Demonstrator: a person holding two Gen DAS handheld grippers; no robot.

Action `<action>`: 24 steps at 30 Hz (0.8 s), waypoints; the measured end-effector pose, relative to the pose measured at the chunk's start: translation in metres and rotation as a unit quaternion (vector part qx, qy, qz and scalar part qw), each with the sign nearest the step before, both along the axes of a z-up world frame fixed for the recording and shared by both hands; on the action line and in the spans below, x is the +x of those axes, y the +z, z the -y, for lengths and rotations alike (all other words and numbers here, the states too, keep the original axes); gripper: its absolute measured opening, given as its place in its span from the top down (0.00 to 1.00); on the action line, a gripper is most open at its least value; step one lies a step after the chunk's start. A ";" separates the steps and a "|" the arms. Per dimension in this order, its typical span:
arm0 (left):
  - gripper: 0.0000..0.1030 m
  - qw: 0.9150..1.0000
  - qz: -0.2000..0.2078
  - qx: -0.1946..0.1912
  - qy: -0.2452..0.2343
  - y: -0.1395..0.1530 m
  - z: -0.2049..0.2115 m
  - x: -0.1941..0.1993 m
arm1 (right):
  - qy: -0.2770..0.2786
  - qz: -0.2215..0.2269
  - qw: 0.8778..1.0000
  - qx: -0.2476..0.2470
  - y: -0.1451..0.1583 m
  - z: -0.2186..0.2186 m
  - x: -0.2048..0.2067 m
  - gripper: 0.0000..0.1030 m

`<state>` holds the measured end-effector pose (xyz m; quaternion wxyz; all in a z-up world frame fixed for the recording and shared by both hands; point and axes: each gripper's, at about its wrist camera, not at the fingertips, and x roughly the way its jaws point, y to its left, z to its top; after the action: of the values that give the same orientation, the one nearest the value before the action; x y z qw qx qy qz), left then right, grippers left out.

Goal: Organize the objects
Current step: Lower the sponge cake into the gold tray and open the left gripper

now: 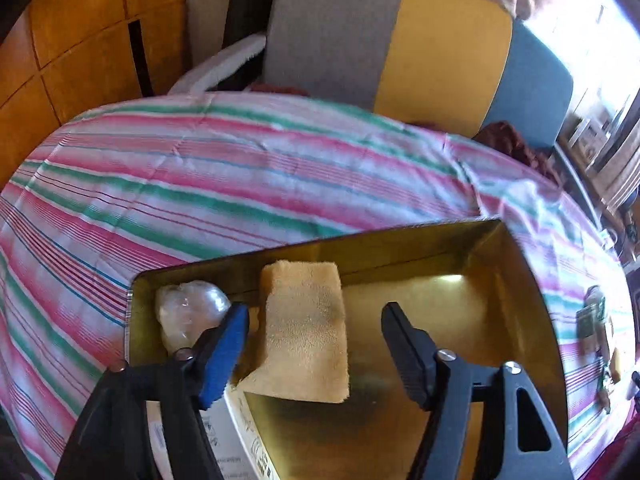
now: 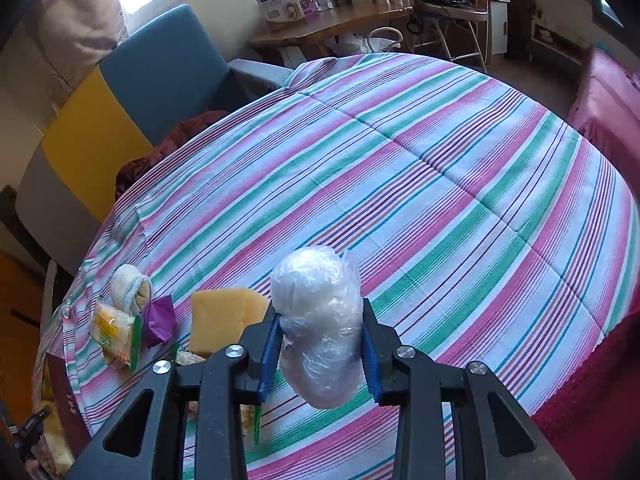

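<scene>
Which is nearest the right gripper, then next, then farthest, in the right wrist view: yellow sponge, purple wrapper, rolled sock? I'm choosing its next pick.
From the right gripper:
1. Yellow sponge, just to its left.
2. Purple wrapper, further left.
3. Rolled sock, farthest left, near the cloth's edge.

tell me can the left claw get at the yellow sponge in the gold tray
Probably yes. The left claw is open right above the yellow sponge, which lies in the gold tray with nothing on top.
</scene>
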<state>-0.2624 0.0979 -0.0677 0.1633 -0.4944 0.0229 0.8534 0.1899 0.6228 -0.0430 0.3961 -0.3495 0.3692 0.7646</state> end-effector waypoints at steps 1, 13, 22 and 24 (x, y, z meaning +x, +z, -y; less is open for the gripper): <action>0.32 1.000 -0.007 0.002 0.001 0.005 0.003 0.005 | 0.000 0.000 1.000 0.001 0.000 0.000 0.000 0.66; 0.32 0.995 -0.094 0.036 0.026 0.059 0.037 0.123 | -0.002 -0.017 1.000 0.023 0.009 0.002 0.004 0.66; 0.33 0.993 -0.106 0.049 0.031 0.059 0.055 0.190 | 0.049 -0.014 0.996 0.067 0.027 0.033 -0.017 0.66; 0.33 0.993 -0.103 0.053 0.032 0.058 0.058 0.196 | 0.060 -0.010 0.996 0.071 0.026 0.040 -0.021 0.66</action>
<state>-0.0665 0.0396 -0.0097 0.1588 -0.3949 -0.0212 0.9047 0.1688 0.5831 -0.0169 0.3697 -0.3342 0.2965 0.8147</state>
